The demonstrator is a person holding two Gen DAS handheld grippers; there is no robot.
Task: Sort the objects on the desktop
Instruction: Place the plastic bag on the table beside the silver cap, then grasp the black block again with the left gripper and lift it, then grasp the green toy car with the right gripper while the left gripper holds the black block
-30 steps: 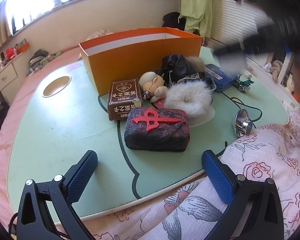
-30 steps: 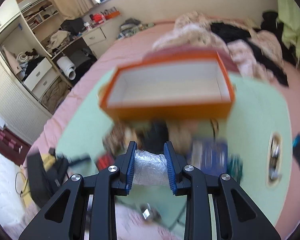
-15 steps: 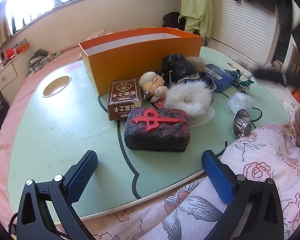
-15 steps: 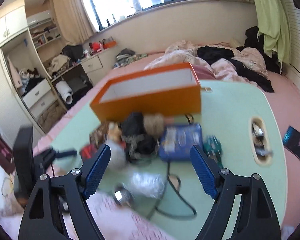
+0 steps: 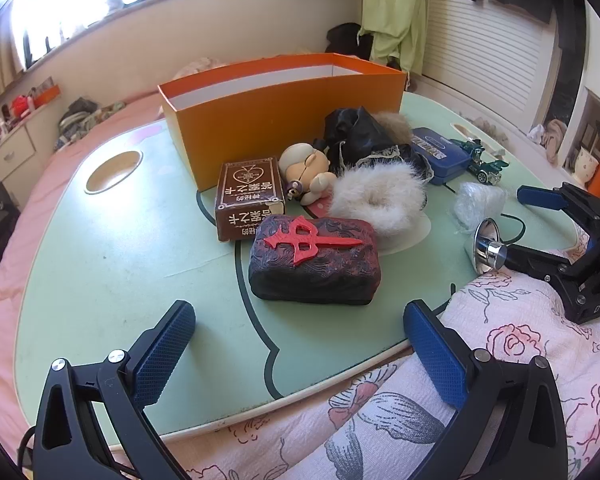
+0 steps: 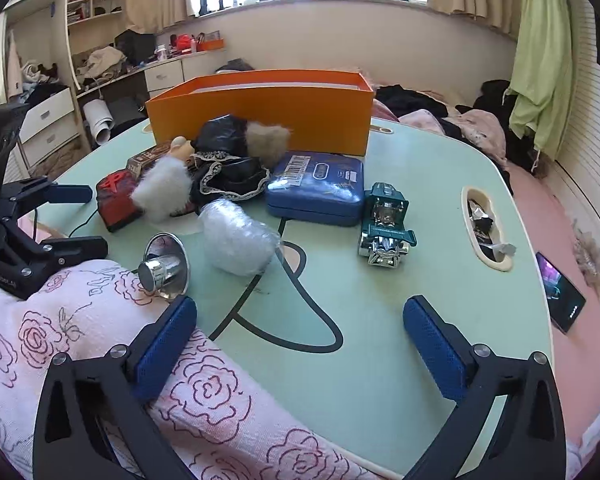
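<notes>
An open orange box point(image 5: 284, 108) point(image 6: 260, 108) stands at the back of the green table point(image 5: 100, 260). In front of it lie a brown card box point(image 5: 250, 196), a dark block with a red sign point(image 5: 316, 260), a small doll point(image 5: 306, 168), a white fur ring point(image 5: 380, 196), black cloth point(image 6: 228, 160), a blue tin point(image 6: 316, 188), a green toy car point(image 6: 384, 224), a clear plastic wad point(image 6: 236, 240) and a chrome stethoscope head point(image 6: 166, 272). My left gripper point(image 5: 300, 344) is open and empty near the table's front edge. My right gripper point(image 6: 300, 344) is open and empty, low over the table.
A pink rose-print quilt point(image 6: 60, 340) covers the front edge. The table has a round cup hole point(image 5: 114, 166) on the left and an oval slot point(image 6: 484, 228) on the right. A phone point(image 6: 560, 292) lies on the pink bed beyond.
My right gripper held the plastic wad above the box, then opened; the wad now lies on the table by the stethoscope head. The right gripper has dropped low. The left gripper has not moved.
</notes>
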